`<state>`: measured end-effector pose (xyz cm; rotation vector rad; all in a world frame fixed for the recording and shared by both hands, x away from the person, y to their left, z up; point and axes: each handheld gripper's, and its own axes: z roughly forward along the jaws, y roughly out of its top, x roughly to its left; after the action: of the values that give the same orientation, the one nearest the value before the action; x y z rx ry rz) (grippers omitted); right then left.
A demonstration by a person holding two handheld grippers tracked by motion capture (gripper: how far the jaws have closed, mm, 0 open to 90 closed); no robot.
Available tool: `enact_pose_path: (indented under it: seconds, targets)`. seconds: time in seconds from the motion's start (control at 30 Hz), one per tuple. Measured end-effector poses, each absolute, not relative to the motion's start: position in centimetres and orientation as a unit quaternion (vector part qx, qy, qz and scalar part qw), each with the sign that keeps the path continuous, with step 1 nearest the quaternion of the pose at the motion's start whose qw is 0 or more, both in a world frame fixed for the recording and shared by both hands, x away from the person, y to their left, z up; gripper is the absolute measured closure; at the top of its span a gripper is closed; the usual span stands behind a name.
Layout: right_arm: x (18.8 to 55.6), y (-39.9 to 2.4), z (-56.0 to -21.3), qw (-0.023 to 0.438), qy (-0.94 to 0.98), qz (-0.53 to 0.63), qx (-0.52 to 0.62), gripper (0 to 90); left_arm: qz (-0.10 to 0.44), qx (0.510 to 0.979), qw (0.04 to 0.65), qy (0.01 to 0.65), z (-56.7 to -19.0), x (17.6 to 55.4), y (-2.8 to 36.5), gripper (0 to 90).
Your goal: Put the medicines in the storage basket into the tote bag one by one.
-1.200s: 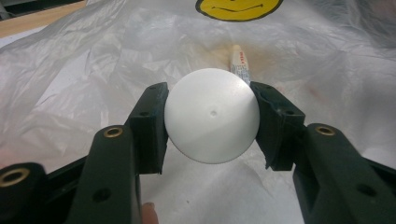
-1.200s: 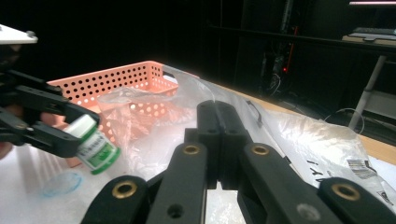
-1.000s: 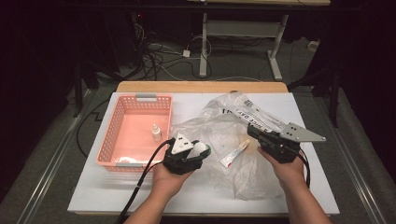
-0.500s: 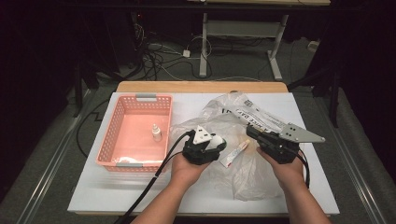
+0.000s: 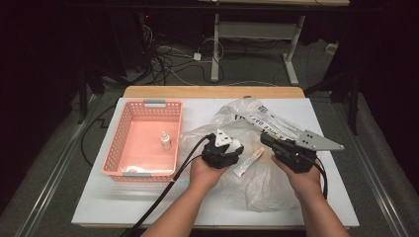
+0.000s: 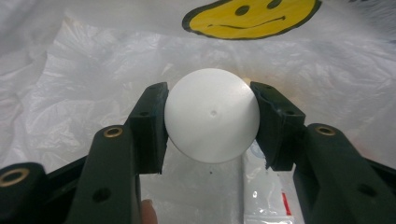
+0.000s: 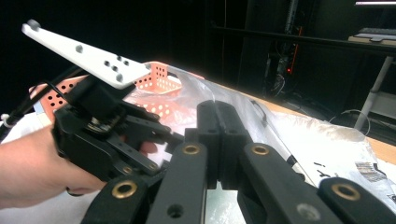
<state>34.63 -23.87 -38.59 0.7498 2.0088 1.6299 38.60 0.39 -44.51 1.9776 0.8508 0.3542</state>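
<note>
Fingers (image 6: 149, 126) of the left gripper (image 6: 211, 122) clamp a white ball (image 6: 212, 121) squarely between them.

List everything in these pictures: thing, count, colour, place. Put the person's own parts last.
Basket: one, pink, left part of the table.
Small bottle: one, white, upright inside the basket.
Plastic bag: one, clear and crinkled with a yellow smiley print, centre right of the table.
White ball: one, white, clamped between the left tongs' jaws above the bag.
Tube: one, white with a pink band, lying at the bag between the two hands.
Table: one, white top, wooden far edge.
Left tongs: one, black, shut on the white ball.
Right tongs: one, black, jaws shut together at the bag; whether they pinch plastic I cannot tell.
Hands: two, each holding tongs.
</note>
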Motion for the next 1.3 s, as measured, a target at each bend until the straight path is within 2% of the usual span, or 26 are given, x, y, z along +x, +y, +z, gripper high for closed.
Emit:
enact_pose_path:
  seconds: [0.57,0.93,1.07,1.3]
  targets:
    - [34.6,-23.8,-38.7,0.219,0.727,0.59,0.275,90.0,0.133,0.819,0.437,0.348,-46.6,40.0,-1.5,48.8]
    - [34.6,-23.9,-38.6,0.218,0.726,0.591,0.276,90.0,0.135,0.812,0.445,0.352,-46.8,40.4,-2.2,48.3]
    - [34.6,-23.9,-38.7,0.217,0.725,0.591,0.278,90.0,0.135,0.812,0.443,0.355,-46.7,40.3,-2.2,40.3]
    - [34.6,-23.9,-38.7,0.218,0.725,0.591,0.278,90.0,0.118,0.818,0.449,0.339,-46.1,39.4,-1.6,34.5]
